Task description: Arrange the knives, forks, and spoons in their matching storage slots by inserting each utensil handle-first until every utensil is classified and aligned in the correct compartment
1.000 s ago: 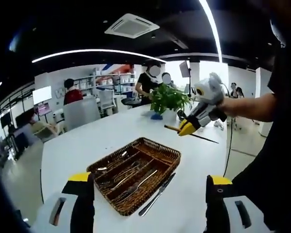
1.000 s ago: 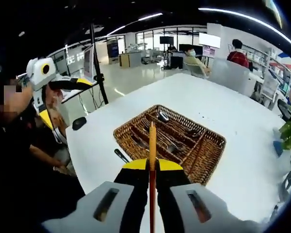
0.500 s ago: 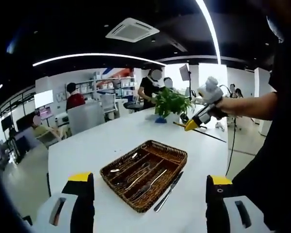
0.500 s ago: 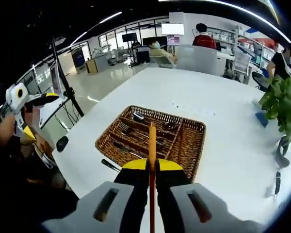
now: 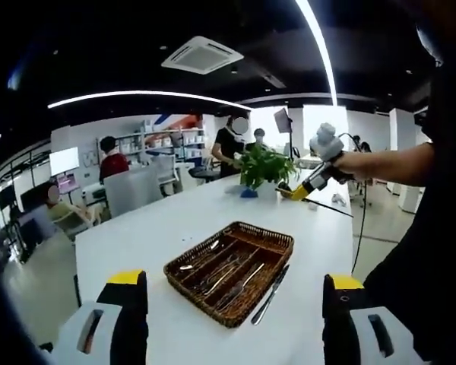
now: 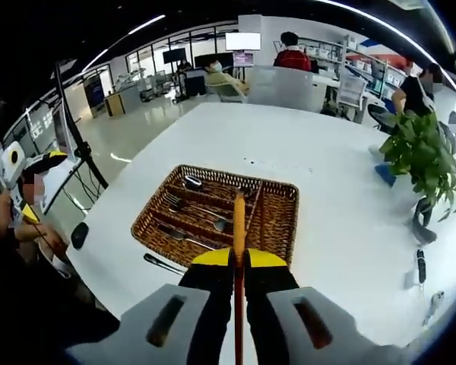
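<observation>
Here, a wicker cutlery tray [image 5: 232,270] sits near the close edge of a long white table [image 5: 175,220], with forks [image 6: 184,205] and other utensils lying along its slots. One table knife [image 5: 270,283] lies on the tabletop just beside the tray's right side, outside it. Left gripper [image 5: 232,334]: jaws wide apart, nothing between them, hanging above the near table edge. Right gripper [image 6: 239,266]: jaws pressed together on a thin orange-handled utensil [image 6: 239,228], which points forward over the tray's near rim in the right gripper view; its kind cannot be told. In the left gripper view this gripper is held high at the right. A potted green plant [image 6: 422,156] stands farther along the table.
</observation>
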